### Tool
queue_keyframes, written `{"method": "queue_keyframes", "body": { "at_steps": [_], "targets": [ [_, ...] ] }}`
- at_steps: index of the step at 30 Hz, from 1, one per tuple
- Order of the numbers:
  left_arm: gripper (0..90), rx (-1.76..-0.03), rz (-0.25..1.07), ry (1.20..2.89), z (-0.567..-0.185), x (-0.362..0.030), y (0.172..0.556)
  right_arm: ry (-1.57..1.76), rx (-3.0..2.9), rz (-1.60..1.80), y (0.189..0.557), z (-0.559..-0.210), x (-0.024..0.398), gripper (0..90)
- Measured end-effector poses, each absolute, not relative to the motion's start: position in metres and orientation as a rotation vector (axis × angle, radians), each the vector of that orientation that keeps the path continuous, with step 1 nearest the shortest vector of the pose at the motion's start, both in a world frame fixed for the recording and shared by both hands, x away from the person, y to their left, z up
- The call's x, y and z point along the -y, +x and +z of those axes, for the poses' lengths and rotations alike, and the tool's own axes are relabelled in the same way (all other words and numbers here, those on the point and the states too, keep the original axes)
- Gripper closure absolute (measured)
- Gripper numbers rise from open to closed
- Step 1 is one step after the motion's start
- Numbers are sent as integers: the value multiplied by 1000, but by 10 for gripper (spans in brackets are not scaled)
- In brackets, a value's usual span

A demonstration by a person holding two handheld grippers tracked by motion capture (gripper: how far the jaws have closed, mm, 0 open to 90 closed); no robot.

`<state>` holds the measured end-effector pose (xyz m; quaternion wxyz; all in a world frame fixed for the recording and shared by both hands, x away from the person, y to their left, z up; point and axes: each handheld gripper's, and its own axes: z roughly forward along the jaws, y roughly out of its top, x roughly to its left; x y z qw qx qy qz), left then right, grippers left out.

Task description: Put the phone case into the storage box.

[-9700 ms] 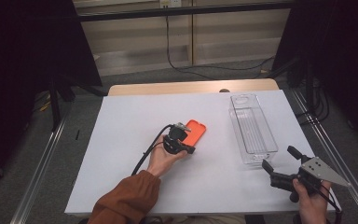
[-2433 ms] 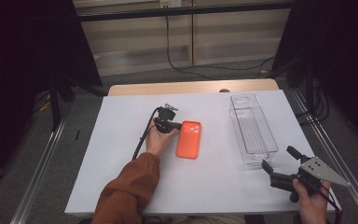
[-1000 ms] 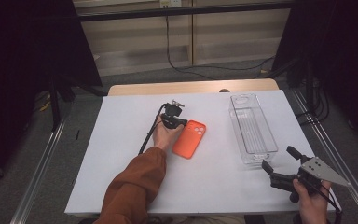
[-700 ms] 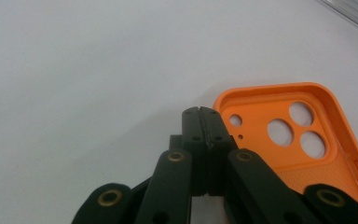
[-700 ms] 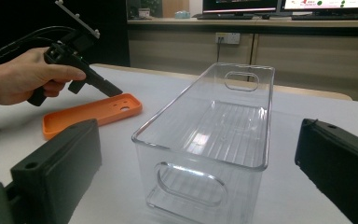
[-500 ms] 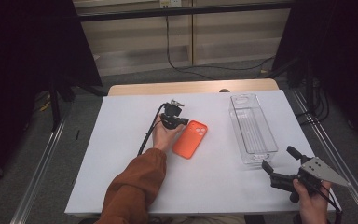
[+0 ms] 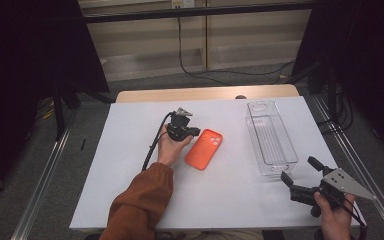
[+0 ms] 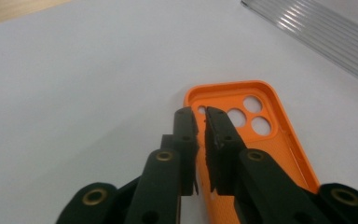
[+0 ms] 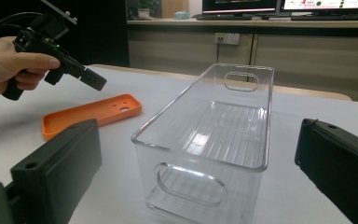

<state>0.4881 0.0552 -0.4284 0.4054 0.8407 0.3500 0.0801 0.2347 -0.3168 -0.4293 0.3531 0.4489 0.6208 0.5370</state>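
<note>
An orange phone case point(image 7: 204, 149) lies hollow side up near the middle of the white table point(image 7: 130, 150). My left gripper point(image 7: 196, 132) hovers just off the case's camera-hole end. In the left gripper view its jaws point(image 8: 200, 112) show a narrow gap with nothing between them; they have just been opening. The orange case point(image 8: 265, 140) lies under and beyond them. From the right gripper view, the left gripper point(image 9: 98, 83) hangs clear above the case point(image 9: 93, 114). My right gripper point(image 7: 298, 169) rests at the near right corner, open and empty point(image 9: 200, 163).
A clear plastic bin point(image 7: 254, 131) stands empty at the right of the table, lengthwise away from me, right in front of the right gripper point(image 9: 168, 116). The left gripper's cable point(image 7: 152, 147) trails across the table.
The left gripper's jaws have parted a little and the hand has lifted slightly off the case's end. The case has stayed where it was, and the right hand has not moved.
</note>
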Motion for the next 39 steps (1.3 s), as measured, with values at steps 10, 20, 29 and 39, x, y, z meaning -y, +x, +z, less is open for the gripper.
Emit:
{"method": "queue_keyframes", "body": {
  "at_steps": [10, 20, 29, 39],
  "targets": [
    [709, -876, 247, 2114, -421, -67, 476, 1159, -1606, 1390, 235, -429, 317, 0],
    [601, -885, 261, 2082, -415, -71, 466, 1161, -1605, 1387, 235, -429, 317, 0],
    [354, -898, 299, 2073, -407, -76, 454, 1161, -1604, 1385, 235, -429, 316, 0],
    [153, -883, 320, 2056, -406, -78, 447, 1162, -1603, 1385, 235, -429, 316, 0]
  ]
}}
